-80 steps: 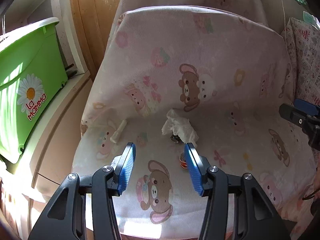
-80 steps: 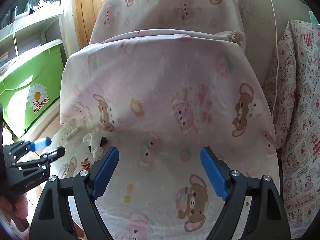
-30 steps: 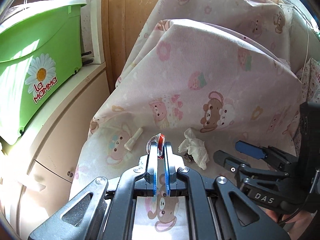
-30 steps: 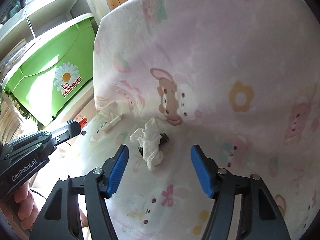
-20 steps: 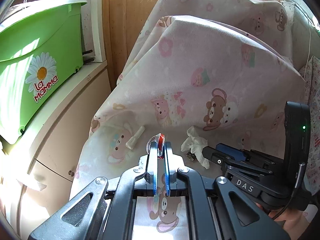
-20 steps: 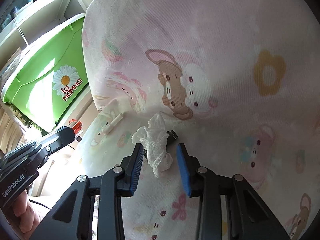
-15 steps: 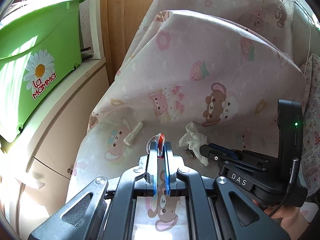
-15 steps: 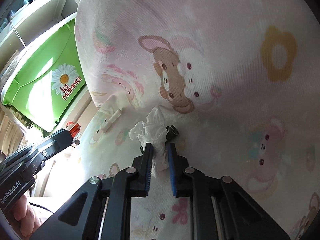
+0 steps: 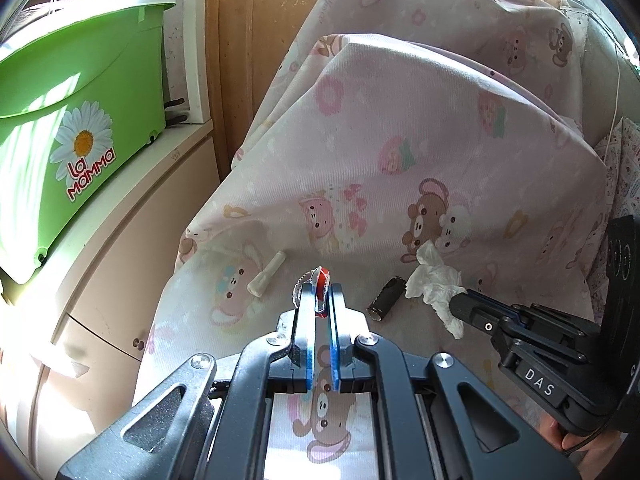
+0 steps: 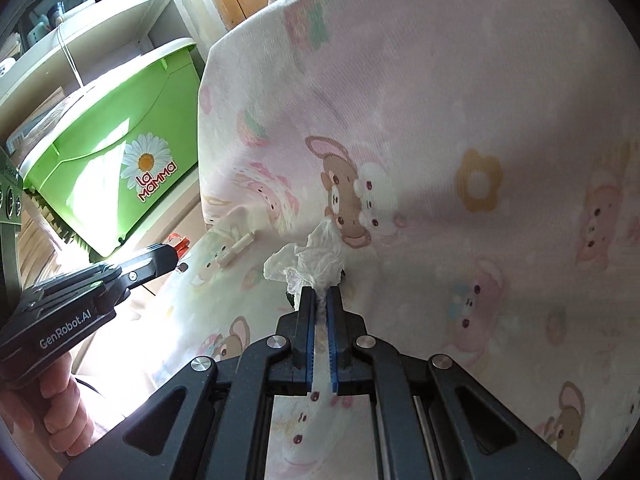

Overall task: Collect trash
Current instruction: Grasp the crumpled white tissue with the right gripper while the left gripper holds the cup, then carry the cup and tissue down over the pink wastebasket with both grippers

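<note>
Pinching trash in both grippers over the cushioned seat

Left gripper fingers clamp a small red scrap; right gripper fingers clamp the crumpled tissue (light, soft, likely tearable) by its lower bunched end.

A seat draped in pink cloth printed with cartoon bears fills the middle, with a worn wooden panel behind it. To the left a green plastic bin marked with a daisy sits on a cream cabinet, under white shelves. Strong sunlight falls across bin and cabinet.
</note>
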A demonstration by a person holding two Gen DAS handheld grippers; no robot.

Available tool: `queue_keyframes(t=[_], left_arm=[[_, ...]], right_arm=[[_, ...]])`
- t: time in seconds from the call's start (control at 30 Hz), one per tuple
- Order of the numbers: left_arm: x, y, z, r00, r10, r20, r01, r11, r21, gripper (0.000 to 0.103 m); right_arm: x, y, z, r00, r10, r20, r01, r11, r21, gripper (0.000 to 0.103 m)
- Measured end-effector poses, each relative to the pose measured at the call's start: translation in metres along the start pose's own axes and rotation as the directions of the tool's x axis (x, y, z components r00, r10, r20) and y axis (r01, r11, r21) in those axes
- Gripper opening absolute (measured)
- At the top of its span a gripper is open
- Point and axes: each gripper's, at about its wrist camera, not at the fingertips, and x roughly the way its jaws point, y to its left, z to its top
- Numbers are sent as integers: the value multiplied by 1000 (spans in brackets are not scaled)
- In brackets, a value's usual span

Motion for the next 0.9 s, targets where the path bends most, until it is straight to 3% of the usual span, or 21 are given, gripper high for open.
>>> queue_keyframes(t=[0.17, 0.3, 0.43, 0.5, 0.6, 0.67, 0.9], left_arm=[[-3, -7, -3, 999, 30, 18, -31, 999, 39, 6], [-5, -10, -6, 999, 26, 19, -27, 999, 47, 6], [-7, -15, -9, 999, 33, 30, -35, 997, 71, 6], [-9, -17, -10, 999, 32, 35, -35, 996, 82, 6], [-9, -19, -14, 999, 29, 36, -33, 995, 98, 6], [-6, -20, -17, 998, 49, 31, -52, 993, 106, 6], [-22, -23, -26, 1000, 2, 29, -5, 995, 101, 6]], right_arm=[[-13, -7, -10, 999, -41, 15, 41, 999, -23, 6], [-19, -14, -21, 996, -85, -31, 85, 996, -19, 7], [-33, -19, -32, 992, -122, 18, 122, 992, 14, 7], [-42, -23, -37, 981, -186, 54, 182, 981, 68, 7], [-53, -25, -40, 965, -248, 89, 244, 968, 54, 7], [-60, -26, -40, 963, -248, 104, 243, 968, 52, 7], [-87, -26, -47, 982, -169, 80, 163, 984, 77, 6]])
